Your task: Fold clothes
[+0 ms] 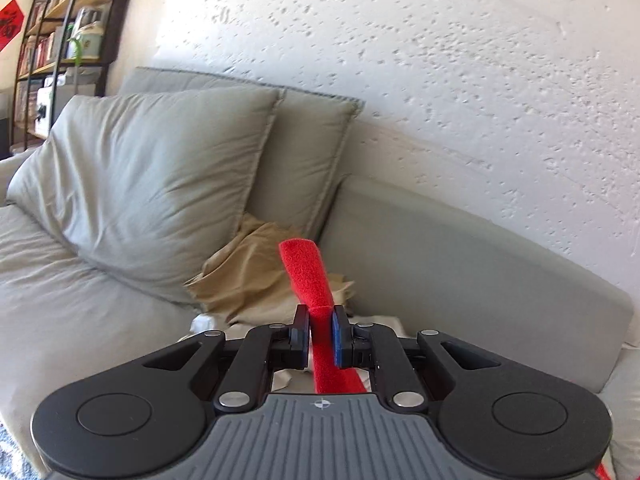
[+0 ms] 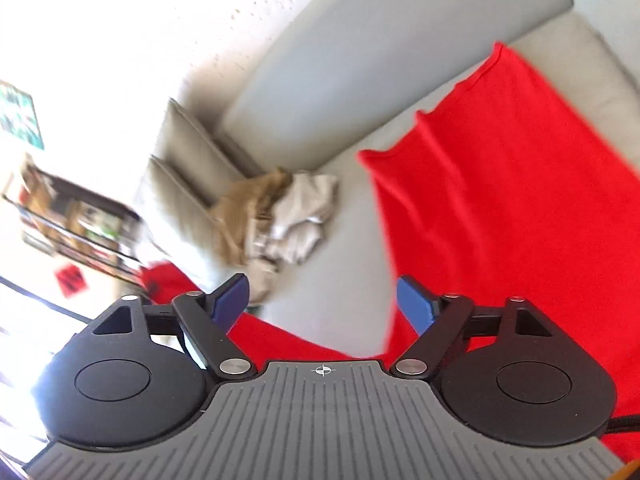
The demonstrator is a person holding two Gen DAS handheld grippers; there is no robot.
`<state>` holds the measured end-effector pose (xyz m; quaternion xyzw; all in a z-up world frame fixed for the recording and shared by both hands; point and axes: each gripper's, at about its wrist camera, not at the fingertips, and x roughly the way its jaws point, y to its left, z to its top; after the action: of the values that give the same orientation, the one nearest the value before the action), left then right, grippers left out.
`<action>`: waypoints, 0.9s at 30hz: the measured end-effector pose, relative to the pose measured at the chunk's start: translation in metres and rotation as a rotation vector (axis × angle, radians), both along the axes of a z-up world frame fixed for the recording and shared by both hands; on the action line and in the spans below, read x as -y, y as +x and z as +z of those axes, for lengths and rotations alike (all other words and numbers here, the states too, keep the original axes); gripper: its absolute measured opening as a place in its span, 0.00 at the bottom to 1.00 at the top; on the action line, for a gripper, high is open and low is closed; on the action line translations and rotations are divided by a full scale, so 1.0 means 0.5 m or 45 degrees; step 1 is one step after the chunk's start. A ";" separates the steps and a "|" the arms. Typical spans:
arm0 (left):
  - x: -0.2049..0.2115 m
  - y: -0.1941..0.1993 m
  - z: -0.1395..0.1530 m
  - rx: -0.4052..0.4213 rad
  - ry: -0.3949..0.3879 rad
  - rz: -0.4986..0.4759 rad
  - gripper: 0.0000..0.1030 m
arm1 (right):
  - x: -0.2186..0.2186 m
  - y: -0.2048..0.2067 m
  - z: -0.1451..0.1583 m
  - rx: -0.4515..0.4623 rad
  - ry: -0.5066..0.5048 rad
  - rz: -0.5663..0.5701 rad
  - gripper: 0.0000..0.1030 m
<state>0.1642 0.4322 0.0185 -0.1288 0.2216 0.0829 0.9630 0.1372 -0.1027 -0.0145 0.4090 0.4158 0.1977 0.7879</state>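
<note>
Left wrist view: my left tool (image 1: pixel 321 330) is clamped on a strip of the red garment (image 1: pixel 306 276). My right tool (image 2: pixel 323 300) gapes, holding nothing. Red cloth sprawls unfolded across the sofa seat (image 2: pixel 352 240); crumpled clothes (image 2: pixel 280 216) wait at its back corner. Folding has barely started.

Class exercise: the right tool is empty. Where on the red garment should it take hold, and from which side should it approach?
Probably the free hemmed edge of the red garment at its far corner, coming from the bare sofa seat side. That edge lies flat and exposed, so the open right tool can slide over it. The left tool already pinches another part.
</note>
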 end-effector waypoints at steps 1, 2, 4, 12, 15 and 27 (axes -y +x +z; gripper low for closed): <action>-0.027 -0.001 -0.023 -0.034 -0.031 0.028 0.10 | -0.011 -0.004 -0.001 -0.006 0.016 0.003 0.80; -0.051 -0.004 -0.048 -0.060 -0.074 0.055 0.10 | -0.022 -0.007 -0.003 -0.015 0.018 0.010 0.80; -0.092 -0.010 -0.101 -0.106 -0.155 0.110 0.10 | -0.045 -0.013 -0.009 -0.038 0.008 0.031 0.80; -0.150 -0.021 -0.273 -0.261 -0.314 0.286 0.15 | -0.095 -0.025 -0.031 -0.118 -0.033 0.096 0.80; -0.161 -0.026 -0.293 -0.330 -0.287 0.365 0.35 | -0.102 -0.028 -0.030 -0.125 -0.044 0.119 0.80; -0.007 -0.223 -0.243 -0.431 -0.577 0.139 0.39 | -0.039 -0.125 0.034 -0.024 -0.084 0.118 0.82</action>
<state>0.0528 0.4360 -0.1031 -0.3367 0.3849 0.1032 0.8531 0.0746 -0.0833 0.0024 0.3648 0.4482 0.2162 0.7869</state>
